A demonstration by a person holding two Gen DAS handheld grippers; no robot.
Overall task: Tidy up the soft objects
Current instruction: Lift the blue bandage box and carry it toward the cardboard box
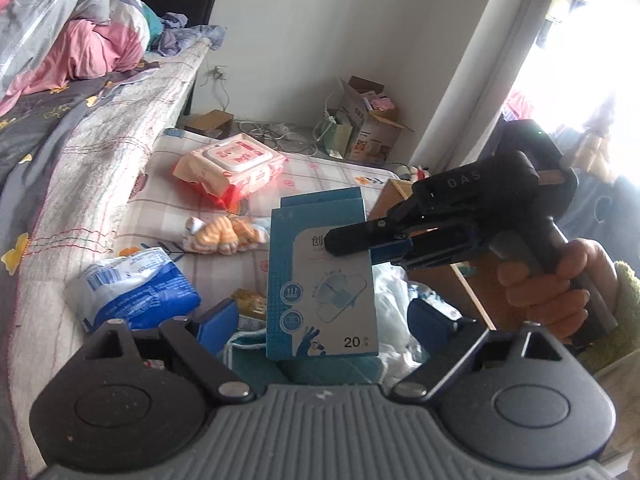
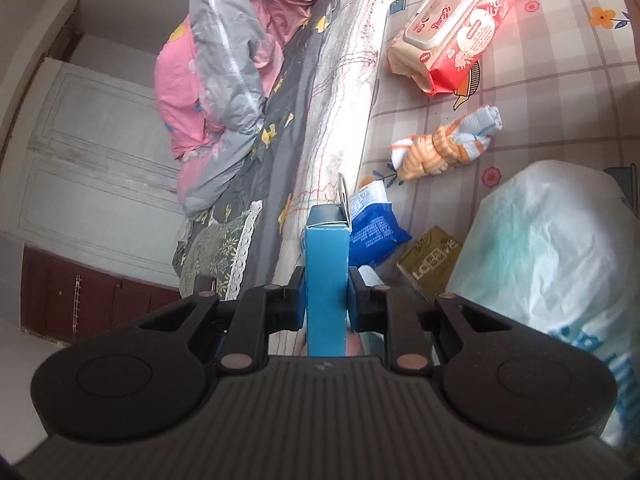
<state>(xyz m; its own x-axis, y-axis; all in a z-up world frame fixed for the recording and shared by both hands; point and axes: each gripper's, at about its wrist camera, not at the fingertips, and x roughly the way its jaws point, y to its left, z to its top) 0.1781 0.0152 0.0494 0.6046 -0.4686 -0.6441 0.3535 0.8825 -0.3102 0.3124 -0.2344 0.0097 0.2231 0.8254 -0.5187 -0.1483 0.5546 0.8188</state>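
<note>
My right gripper (image 2: 325, 300) is clamped on the flat blue-and-grey cardboard box (image 1: 322, 280), pinching its thin sides near the top right corner, long axis upright. My left gripper (image 1: 324, 320) stands wide open, its pads (image 1: 218, 322) apart either side of the box's lower half, not touching, so the right hand (image 1: 560, 284) alone carries it above the checked bedsheet (image 1: 320, 172).

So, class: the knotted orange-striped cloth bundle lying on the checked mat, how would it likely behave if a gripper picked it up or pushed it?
The orange-striped cloth bundle looks like soft terry, so it would probably squash under the pads rather than resist. Its loose ends would likely droop when lifted. Lying long and lumpy on the checked mat, it should drag or slide when pushed, not roll.
</note>
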